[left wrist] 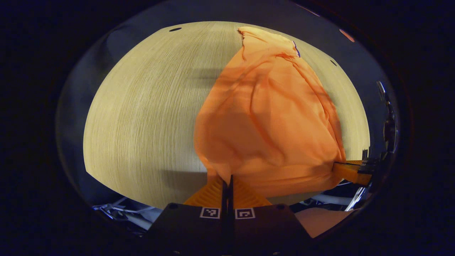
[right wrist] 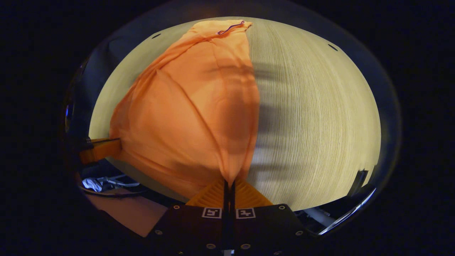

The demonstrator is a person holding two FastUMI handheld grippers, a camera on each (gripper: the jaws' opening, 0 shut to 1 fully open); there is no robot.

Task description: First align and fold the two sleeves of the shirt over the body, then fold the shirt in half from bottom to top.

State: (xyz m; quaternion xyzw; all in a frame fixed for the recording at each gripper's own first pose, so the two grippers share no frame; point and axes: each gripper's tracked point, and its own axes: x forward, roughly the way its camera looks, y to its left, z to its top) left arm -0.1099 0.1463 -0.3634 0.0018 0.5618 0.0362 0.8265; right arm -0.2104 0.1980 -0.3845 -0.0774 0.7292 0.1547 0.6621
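My left gripper has its two fingers pressed together on a corner of the orange shirt, the cloth caught between them at 6 o'clock in the left gripper view. From there the shirt rises toward 12 o'clock, stretched and wrinkled, over the pale wooden table. At 4 o'clock in that view I see my other gripper, pinching the shirt's far lower corner.

In the right gripper view, my right gripper is likewise closed on a corner of the shirt, which fans up to 12 o'clock, where a thin dark trim line marks its far edge. My left gripper sits at 9 o'clock there, gripping the opposite corner. The table lies bare from 1 to 4 o'clock.
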